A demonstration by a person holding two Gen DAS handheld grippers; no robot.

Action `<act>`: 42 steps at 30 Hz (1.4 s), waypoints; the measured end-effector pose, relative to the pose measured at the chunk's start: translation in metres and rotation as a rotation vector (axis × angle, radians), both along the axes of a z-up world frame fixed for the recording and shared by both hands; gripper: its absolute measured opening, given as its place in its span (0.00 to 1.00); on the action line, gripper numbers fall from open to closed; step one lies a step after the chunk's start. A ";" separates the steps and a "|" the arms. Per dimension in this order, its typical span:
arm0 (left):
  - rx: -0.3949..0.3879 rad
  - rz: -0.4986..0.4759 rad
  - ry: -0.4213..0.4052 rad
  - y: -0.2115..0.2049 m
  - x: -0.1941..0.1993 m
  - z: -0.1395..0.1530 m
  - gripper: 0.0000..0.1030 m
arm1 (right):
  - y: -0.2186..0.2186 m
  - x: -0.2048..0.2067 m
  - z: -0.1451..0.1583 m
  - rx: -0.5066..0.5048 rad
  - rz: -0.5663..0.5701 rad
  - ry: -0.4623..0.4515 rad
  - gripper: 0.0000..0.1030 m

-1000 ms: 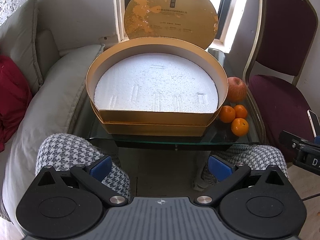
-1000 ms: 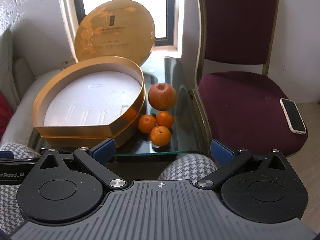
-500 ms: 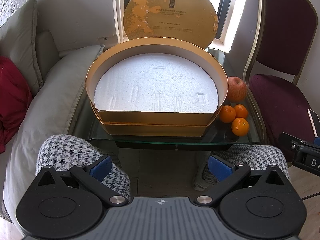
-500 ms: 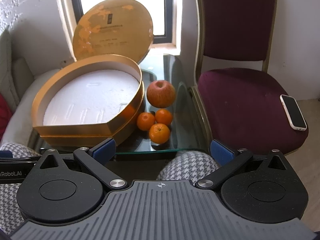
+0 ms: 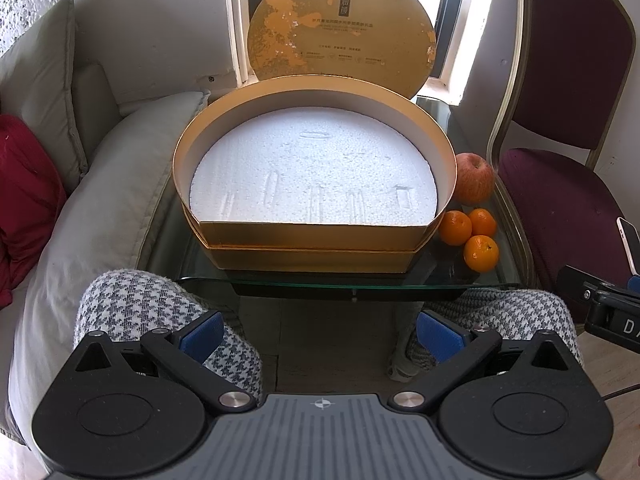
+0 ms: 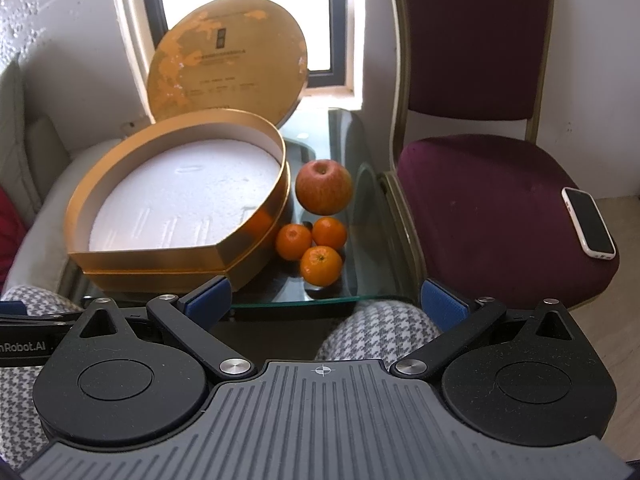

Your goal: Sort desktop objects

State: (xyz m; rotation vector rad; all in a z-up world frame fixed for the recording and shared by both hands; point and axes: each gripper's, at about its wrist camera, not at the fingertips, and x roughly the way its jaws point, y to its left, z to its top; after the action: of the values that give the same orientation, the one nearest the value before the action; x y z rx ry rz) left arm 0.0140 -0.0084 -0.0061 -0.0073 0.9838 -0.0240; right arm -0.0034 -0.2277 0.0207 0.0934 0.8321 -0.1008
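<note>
A gold box (image 5: 312, 236) with a white foam liner (image 5: 312, 176) sits on the glass table (image 5: 360, 280), its round lid (image 5: 340, 28) leaning upright behind it. To its right lie a red apple (image 6: 323, 187) and three oranges (image 6: 320, 264). In the left wrist view the apple (image 5: 474, 178) and oranges (image 5: 480, 252) show at the box's right. My left gripper (image 5: 320, 330) is open and holds nothing, back from the table's front edge. My right gripper (image 6: 325, 302) is open too, just short of the front edge, with the oranges ahead of it.
A maroon chair (image 6: 500, 200) stands right of the table with a phone (image 6: 588, 220) on its seat. A grey cushioned sofa (image 5: 100, 200) with a red pillow (image 5: 24, 204) lies left. A person's knees in houndstooth trousers (image 5: 152, 312) sit below both grippers.
The right gripper has moved forward towards the table, so the fruit looms larger. The left gripper has barely shifted.
</note>
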 end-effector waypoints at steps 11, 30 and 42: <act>0.003 -0.004 0.000 0.000 0.000 0.000 0.99 | 0.000 0.000 -0.002 -0.002 -0.008 0.002 1.00; 0.028 -0.002 0.006 -0.001 0.005 -0.013 0.99 | -0.016 0.005 -0.017 0.085 0.002 -0.047 1.00; -0.006 -0.007 -0.013 0.001 0.022 -0.024 0.99 | -0.034 0.028 -0.045 0.244 0.013 -0.040 1.00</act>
State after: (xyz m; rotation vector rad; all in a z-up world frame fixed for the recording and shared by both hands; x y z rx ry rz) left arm 0.0364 -0.0075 -0.0305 -0.0091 0.9707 -0.0338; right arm 0.0250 -0.2616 -0.0247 0.3189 0.8022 0.0157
